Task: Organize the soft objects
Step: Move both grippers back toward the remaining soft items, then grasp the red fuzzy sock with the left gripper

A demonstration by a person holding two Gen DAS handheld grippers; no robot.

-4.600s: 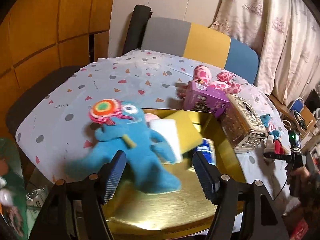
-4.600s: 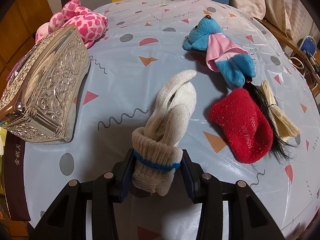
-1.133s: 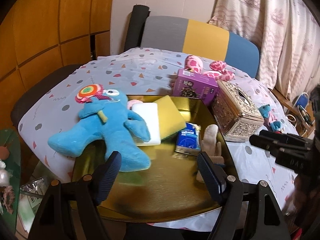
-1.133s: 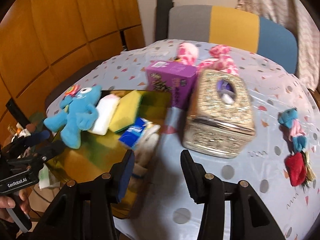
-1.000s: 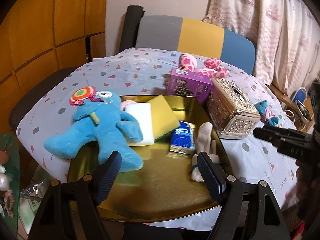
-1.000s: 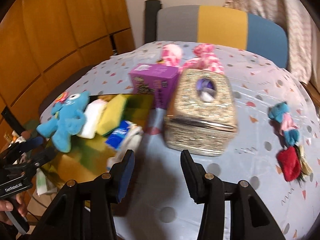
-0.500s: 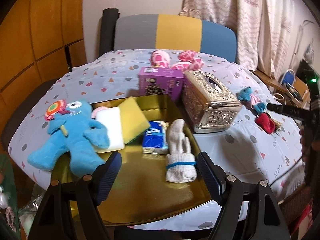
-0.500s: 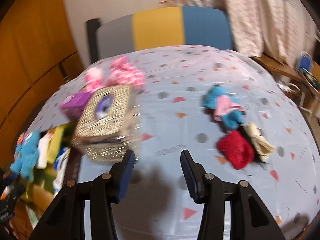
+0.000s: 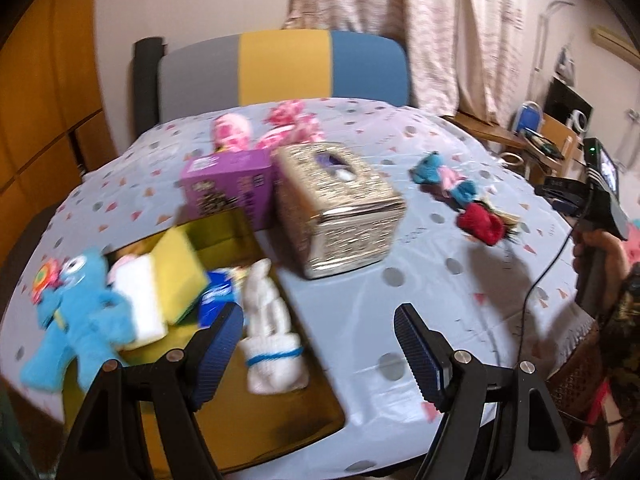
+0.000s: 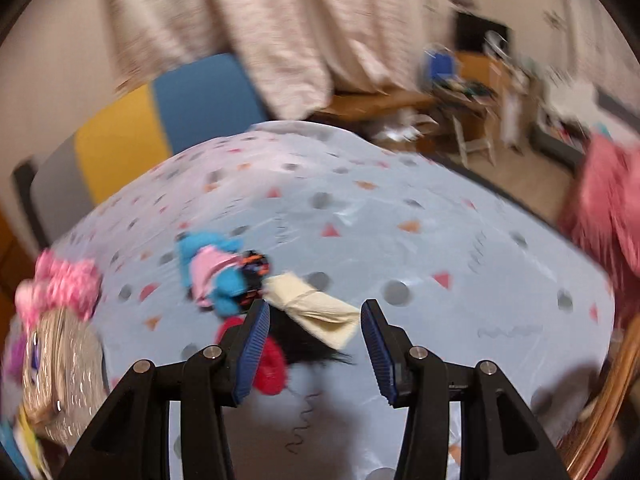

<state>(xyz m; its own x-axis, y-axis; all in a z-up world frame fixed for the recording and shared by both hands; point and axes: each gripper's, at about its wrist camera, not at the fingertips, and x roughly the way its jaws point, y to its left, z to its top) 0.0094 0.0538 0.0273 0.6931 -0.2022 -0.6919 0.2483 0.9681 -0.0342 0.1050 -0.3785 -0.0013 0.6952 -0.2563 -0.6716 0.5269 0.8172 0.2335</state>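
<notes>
Your right gripper (image 10: 316,344) hung jaws apart, empty, over red sock (image 10: 272,368) and cream cloth (image 10: 316,312); left gripper (image 9: 320,344) gaped empty beside white sock (image 9: 268,340).

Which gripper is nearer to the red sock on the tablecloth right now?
Right. The right gripper hovers just above the red sock, which shows beside its left finger. The left gripper is back over the gold tray, across the table.
</notes>
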